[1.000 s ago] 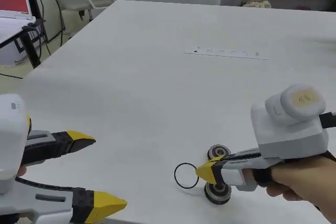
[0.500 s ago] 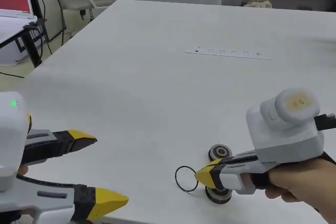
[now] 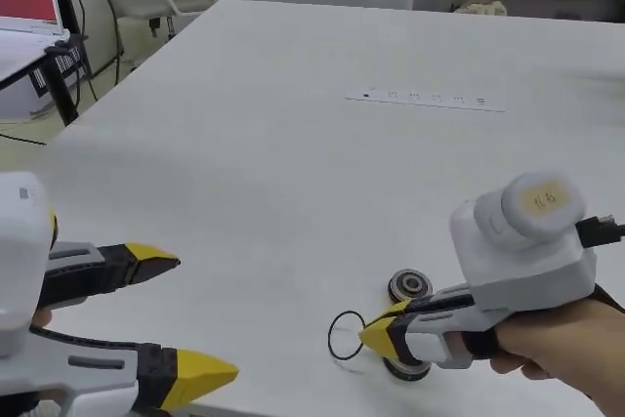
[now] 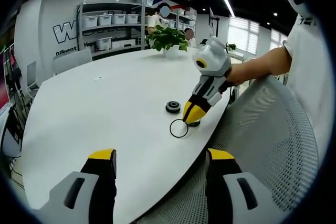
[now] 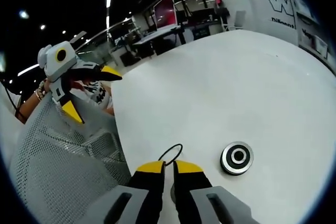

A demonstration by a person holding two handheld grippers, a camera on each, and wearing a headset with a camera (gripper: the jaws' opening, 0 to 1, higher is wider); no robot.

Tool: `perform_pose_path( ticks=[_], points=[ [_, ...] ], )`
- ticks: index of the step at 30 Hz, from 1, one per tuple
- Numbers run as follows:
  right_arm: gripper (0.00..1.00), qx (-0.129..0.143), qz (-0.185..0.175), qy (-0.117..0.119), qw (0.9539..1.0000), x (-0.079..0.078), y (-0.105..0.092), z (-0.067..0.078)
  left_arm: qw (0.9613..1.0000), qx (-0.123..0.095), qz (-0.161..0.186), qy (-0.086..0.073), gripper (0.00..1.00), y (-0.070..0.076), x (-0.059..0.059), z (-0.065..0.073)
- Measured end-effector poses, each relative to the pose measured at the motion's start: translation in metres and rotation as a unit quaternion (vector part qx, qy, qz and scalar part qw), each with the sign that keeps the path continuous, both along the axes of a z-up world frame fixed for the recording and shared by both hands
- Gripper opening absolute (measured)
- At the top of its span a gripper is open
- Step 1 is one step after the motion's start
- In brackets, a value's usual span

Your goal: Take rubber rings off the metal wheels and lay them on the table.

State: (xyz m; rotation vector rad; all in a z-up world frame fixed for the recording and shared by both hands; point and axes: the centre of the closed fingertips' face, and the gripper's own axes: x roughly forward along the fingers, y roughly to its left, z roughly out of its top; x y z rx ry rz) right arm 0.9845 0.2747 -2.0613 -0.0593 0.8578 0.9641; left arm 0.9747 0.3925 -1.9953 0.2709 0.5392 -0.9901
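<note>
In the head view, a thin black rubber ring (image 3: 344, 336) sits at lower centre on the white table (image 3: 293, 163). Its right edge is between the nearly closed jaws of the right gripper (image 3: 376, 334), which enters from the lower right. One round metal wheel (image 3: 409, 286) stands just up and right of the ring. A second metal wheel (image 3: 408, 370) lies partly under that gripper. The left gripper (image 3: 186, 317) is at lower left, well apart, jaws spread. A long white power strip (image 3: 426, 100) lies farther up the table, right of centre.

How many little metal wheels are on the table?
2. One wheel sits in the open on the table. The other wheel is half hidden under the right gripper, which pinches a rubber ring. More could be hidden.
</note>
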Motion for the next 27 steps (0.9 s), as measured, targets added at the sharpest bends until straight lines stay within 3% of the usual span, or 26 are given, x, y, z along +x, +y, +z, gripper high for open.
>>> perform_pose_path(
  ticks=[18, 22, 27],
  points=[
    [0.14, -0.012, 0.009, 0.011, 0.9998, -0.004, -0.004, -0.004, 0.9999, 0.009, -0.004, 0.005, 0.67, 0.000, -0.002, -0.003],
    [0.13, -0.018, 0.024, 0.001, 0.9995, -0.006, -0.006, 0.000, 0.9999, 0.010, -0.004, 0.007, 0.67, 0.000, -0.003, -0.004],
    [0.13, -0.007, 0.010, -0.008, 0.9999, 0.002, -0.012, 0.009, 0.9999, 0.009, -0.004, 0.008, 0.67, -0.001, -0.003, -0.004]
  ],
)
